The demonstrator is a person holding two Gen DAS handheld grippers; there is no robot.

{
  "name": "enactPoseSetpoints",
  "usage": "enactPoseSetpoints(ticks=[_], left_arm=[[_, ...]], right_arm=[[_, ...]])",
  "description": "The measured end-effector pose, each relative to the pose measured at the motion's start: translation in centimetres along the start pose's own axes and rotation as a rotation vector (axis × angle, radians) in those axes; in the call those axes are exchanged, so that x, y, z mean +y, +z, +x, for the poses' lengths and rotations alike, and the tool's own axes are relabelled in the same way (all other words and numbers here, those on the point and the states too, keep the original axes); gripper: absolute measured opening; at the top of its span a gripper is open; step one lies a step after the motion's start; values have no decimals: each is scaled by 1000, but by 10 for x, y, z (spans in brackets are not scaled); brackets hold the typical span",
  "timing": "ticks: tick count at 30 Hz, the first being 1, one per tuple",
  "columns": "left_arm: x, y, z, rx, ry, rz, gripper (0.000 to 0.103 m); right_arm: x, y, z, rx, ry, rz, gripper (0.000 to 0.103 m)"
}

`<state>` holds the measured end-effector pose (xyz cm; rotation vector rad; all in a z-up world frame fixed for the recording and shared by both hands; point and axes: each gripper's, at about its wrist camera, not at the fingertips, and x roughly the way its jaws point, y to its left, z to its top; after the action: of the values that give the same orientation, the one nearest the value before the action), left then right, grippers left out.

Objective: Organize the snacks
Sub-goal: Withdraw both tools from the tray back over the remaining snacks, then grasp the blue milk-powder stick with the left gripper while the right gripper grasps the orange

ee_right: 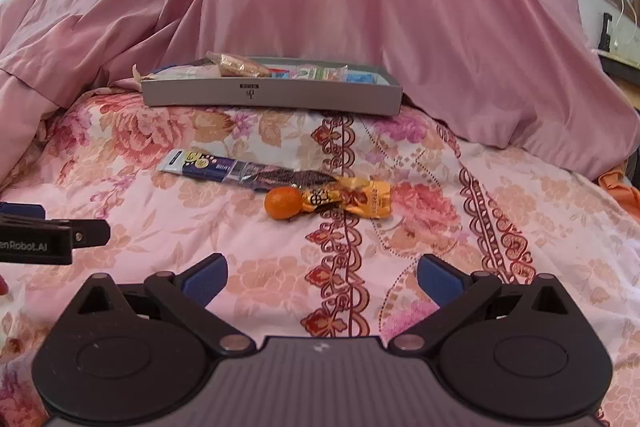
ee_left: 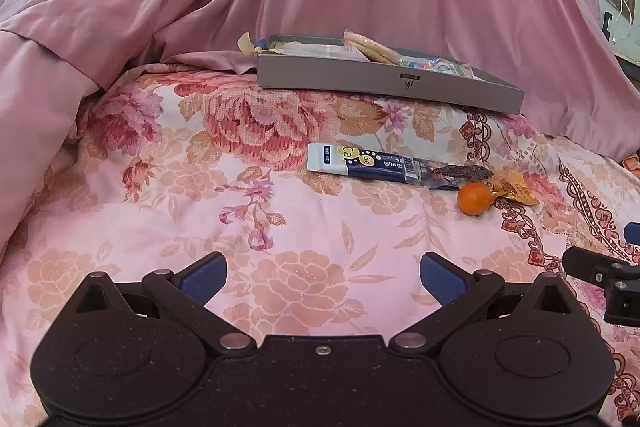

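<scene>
On the bed with its flowery cover, I see my left hand-held gripper and my right hand-held gripper. Both have their blue fingers spread wide and hold nothing. In front of them lie a long blue and white packet, a little orange fruit and a gold candy wrapper. The fruit touches the wrapper. Farther back sits a flat grey box with more snack bags in it. A pink cloth hangs behind the box.
</scene>
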<state>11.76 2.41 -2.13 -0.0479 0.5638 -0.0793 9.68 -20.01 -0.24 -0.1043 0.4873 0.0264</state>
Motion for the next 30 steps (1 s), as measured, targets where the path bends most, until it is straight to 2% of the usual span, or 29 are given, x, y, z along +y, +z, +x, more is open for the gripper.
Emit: enactPoseSetpoints(ticks=[6,13,17,25,30], left_arm=[[4,-2,5,-13,-10,20,102],[12,6,18,28,-25,4,102],[12,24,38,9,-52,89,102],[7,72,88,-24,-264,270,102],[-3,95,121,10,-363,395,102]], right_arm=[[3,2,8,-7,4,-10,103],[7,11,30,-6,35,-59,103],[4,17,48,-1,60,-79,103],[2,20,83,16,133,-173,103],[3,24,97,16,196,-211,103]])
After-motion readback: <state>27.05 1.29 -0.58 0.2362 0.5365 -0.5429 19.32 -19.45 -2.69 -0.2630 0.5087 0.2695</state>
